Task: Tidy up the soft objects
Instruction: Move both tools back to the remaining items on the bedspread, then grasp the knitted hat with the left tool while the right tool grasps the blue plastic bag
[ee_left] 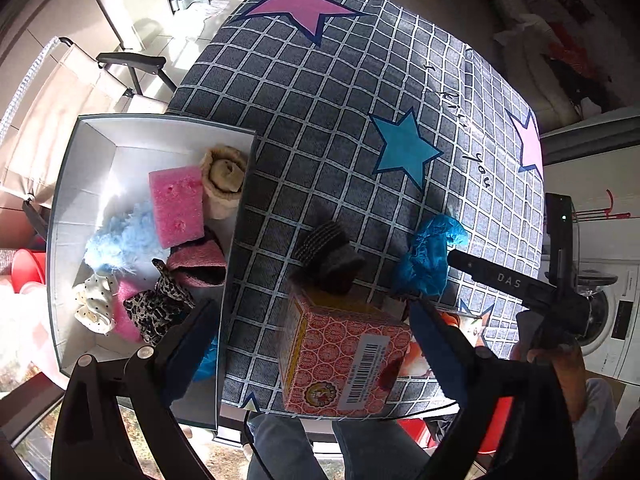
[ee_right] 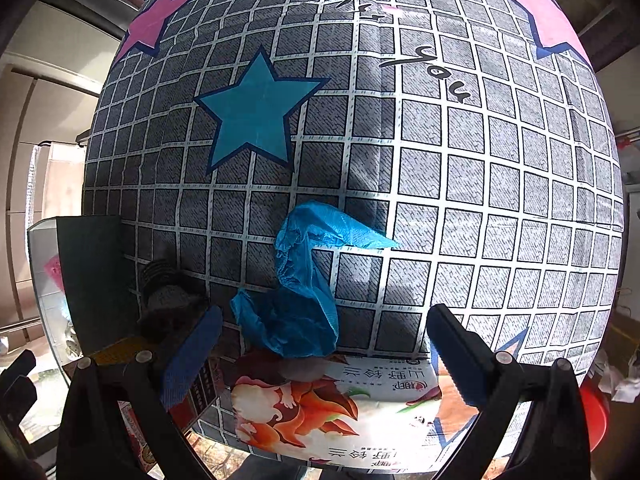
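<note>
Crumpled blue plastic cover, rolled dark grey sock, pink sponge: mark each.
Crumpled blue plastic cover (ee_right: 298,304), right wrist view, on its bunched lower body.
Rolled dark grey sock (ee_left: 330,258), left wrist view, mid-roll.
Pink sponge (ee_left: 177,205), left wrist view, centre of top face.

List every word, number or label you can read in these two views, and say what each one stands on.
"DAS": on the black arm of the right tongs.
"you": handwriting printed on the checked tablecloth; the word before it is too distorted to read.
Barcode and digits: on the red patterned box, too small to read.
Chinese characters: on the white tissue pack, seen upside down, not legible to me.
Small print on the box's dark side: blurred.
</note>
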A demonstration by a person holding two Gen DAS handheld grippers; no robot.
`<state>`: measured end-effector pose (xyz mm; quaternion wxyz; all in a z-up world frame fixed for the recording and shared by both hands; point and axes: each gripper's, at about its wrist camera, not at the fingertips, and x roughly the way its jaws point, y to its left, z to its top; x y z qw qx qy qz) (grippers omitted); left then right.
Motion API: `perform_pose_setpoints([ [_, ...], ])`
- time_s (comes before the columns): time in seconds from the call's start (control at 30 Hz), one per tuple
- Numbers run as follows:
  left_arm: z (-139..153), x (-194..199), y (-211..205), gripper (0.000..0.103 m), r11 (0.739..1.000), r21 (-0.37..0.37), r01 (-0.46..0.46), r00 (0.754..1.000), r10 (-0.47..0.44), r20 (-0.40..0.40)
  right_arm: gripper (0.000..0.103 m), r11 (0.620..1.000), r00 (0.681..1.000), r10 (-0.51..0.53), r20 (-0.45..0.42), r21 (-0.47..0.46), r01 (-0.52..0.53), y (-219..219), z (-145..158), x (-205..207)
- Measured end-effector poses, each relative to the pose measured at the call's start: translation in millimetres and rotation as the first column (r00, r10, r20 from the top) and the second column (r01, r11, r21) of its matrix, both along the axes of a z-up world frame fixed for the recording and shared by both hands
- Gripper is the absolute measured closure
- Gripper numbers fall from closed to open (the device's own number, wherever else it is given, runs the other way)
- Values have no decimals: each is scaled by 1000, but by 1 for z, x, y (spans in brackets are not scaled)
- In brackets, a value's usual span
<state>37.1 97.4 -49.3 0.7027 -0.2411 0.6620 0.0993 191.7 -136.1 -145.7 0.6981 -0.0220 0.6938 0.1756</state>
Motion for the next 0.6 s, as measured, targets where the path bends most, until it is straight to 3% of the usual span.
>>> perform_pose_setpoints([
  [0.1,-13,32,-11,6,998,-57,14,998,-17,-55,0,1000,1000,13,-22,-3,-13,-1,-20,-4],
  [0.27,-45,68,-23,6,998,-23,54,980,-58,-191,0,997,997,75,6,2,-75,13,-36,-9],
  [0.47,-88,82,-21,6,998,-64,-17,945,-5,-328,2,979,978,199,61,-47,-196,38,-48,-15],
  [0.5,-94,83,-21,6,997,-67,-23,937,-2,-349,6,977,975,210,68,-55,-207,39,-49,-17],
  [0.6,-116,88,-24,6,997,-68,-36,908,5,-420,54,977,975,213,66,-35,-211,31,-52,-16],
])
